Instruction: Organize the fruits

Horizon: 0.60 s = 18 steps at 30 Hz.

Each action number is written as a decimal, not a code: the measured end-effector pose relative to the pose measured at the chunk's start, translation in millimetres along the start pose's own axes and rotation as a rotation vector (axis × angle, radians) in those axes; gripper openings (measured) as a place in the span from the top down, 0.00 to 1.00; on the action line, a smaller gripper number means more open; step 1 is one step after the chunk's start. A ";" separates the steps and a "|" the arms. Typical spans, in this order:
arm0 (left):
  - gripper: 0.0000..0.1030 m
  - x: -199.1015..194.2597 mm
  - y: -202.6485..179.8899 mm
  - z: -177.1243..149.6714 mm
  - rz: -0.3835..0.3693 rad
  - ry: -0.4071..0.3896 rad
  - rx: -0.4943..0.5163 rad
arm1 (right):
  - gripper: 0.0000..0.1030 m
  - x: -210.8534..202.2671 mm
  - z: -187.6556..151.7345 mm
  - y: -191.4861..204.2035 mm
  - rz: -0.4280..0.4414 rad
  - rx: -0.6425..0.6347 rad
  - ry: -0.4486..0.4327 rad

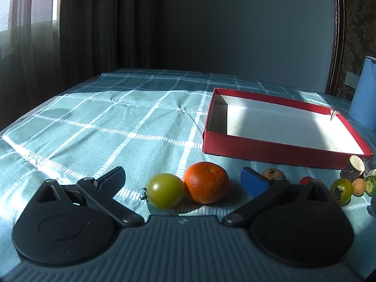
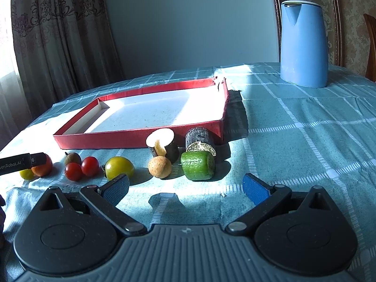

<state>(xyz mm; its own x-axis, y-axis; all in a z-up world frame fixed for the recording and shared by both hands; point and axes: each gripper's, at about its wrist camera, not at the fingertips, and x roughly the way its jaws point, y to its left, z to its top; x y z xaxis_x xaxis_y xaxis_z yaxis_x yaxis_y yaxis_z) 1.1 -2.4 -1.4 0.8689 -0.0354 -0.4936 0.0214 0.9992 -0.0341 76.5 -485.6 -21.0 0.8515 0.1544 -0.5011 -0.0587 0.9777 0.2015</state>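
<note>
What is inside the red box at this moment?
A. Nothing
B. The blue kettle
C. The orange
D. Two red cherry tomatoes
A: the red box shows only its bare white floor, while the orange and two red cherry tomatoes lie on the tablecloth in front of it.

fruits (image 2: 118, 167): loose row on cloth, beside red box (image 2: 141, 137) | box: empty
</note>
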 end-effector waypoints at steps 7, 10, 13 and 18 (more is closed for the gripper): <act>0.00 0.4 0.0 0.1 0.000 0.000 -0.001 | 0.00 -0.6 0.5 -2.8 0.013 0.023 0.001; 0.00 0.1 0.0 -0.1 -0.001 0.001 0.000 | 0.00 -0.8 0.5 -2.7 0.013 0.021 0.000; 0.00 0.1 0.0 -0.1 0.000 0.001 0.000 | 0.00 -0.6 0.3 -3.2 0.014 0.022 0.000; 0.00 0.0 -0.1 -0.2 -0.001 0.000 -0.001 | 0.00 -1.3 0.2 -3.5 0.015 0.025 -0.005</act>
<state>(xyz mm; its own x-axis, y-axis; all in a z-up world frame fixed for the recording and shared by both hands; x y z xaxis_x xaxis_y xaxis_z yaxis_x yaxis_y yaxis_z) 1.0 -2.4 -1.5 0.8687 -0.0369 -0.4940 0.0223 0.9991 -0.0354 75.7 -489.3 -20.9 0.8531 0.1683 -0.4939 -0.0585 0.9714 0.2301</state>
